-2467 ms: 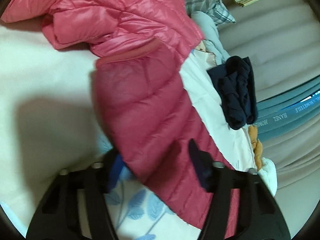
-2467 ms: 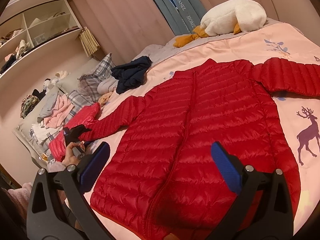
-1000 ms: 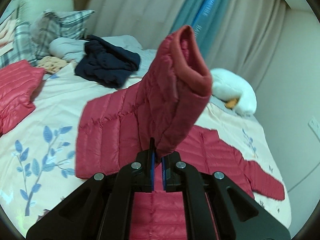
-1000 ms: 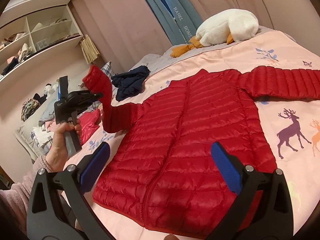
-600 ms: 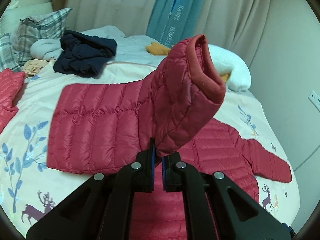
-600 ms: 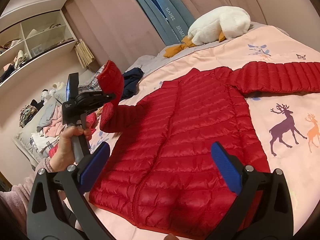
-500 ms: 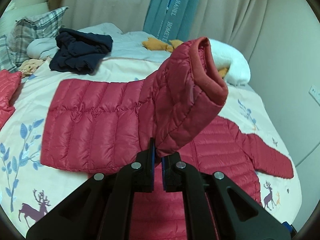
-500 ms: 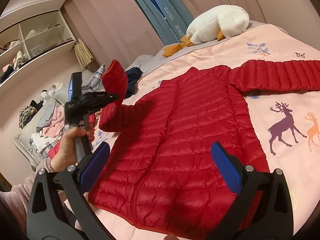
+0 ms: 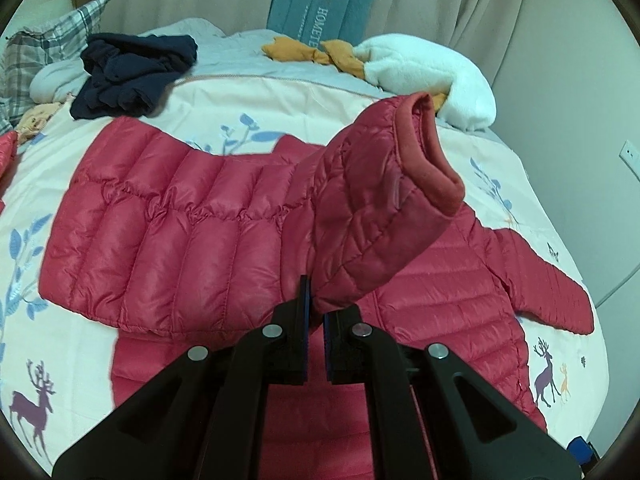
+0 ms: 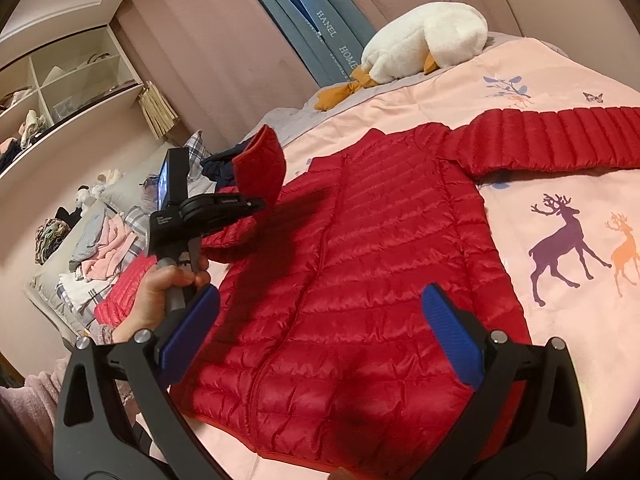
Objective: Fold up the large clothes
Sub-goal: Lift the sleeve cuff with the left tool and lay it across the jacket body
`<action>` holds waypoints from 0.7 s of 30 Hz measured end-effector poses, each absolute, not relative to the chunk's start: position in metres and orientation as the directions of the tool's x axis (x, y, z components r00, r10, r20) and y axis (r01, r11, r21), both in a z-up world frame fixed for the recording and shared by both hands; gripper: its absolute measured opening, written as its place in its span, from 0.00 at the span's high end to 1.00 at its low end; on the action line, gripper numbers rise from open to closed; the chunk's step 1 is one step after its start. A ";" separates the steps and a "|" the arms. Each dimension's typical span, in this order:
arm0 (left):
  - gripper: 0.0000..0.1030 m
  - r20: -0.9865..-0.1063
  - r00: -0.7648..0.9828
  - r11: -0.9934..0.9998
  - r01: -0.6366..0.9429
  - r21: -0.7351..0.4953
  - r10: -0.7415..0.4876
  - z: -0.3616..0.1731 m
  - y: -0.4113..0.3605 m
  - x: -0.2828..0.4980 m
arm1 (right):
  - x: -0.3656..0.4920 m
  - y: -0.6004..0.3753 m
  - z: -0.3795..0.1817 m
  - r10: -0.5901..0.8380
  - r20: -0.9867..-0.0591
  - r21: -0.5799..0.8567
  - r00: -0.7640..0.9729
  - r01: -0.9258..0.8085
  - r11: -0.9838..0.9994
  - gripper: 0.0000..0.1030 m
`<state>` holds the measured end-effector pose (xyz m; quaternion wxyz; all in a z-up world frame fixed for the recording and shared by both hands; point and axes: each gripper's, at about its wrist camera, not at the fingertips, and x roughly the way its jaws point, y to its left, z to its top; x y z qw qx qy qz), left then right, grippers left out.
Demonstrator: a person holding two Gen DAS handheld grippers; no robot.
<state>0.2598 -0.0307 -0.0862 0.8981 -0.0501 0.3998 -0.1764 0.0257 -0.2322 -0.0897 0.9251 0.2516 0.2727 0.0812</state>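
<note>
The left tongs (image 9: 315, 316) are closed on the cuff end of one sleeve (image 9: 384, 208) of the red down jacket (image 10: 360, 280), and the sleeve is held up in the air above the bed (image 10: 560, 184). Two and a half seconds ago this sleeve was lying flat at the side of the bed and the left tongs were wide around it. Since then it has been gripped, lifted and carried inward, so that the raised cuff is now seen over the edge of the jacket body and no longer out beside it. In the last half second only a small further shift toward the middle is seen.

The right tongs (image 10: 320, 328) are wide and hold nothing; they hover over the lower hem, as before.

The jacket itself lies spread on the bed, front up, with the zipper closed. The other sleeve (image 10: 560, 140) is stretched out flat to the side, untouched.

It is judged that the first fold has been started but not finished: the sleeve must yet be laid across the chest and released, and then the second sleeve is to be treated the same way.
</note>
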 end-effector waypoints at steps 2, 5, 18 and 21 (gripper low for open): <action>0.95 -0.706 0.612 0.932 0.282 -0.226 -0.357 -0.090 -0.036 0.260 | 0.025 -0.233 -0.092 0.286 -0.467 0.510 0.837 -0.009 0.860 0.02; 0.95 -0.715 0.600 0.930 0.291 -0.224 -0.360 -0.096 -0.044 0.260 | 0.025 -0.235 -0.094 0.283 -0.472 0.514 0.835 -0.001 0.858 0.02; 0.95 -0.746 0.566 0.928 0.317 -0.196 -0.351 -0.108 -0.063 0.263 | 0.029 -0.246 -0.104 0.267 -0.502 0.527 0.823 0.046 0.848 0.02; 0.95 -0.752 0.560 0.928 0.322 -0.188 -0.347 -0.112 -0.067 0.262 | 0.030 -0.248 -0.107 0.261 -0.521 0.532 0.813 0.070 0.844 0.02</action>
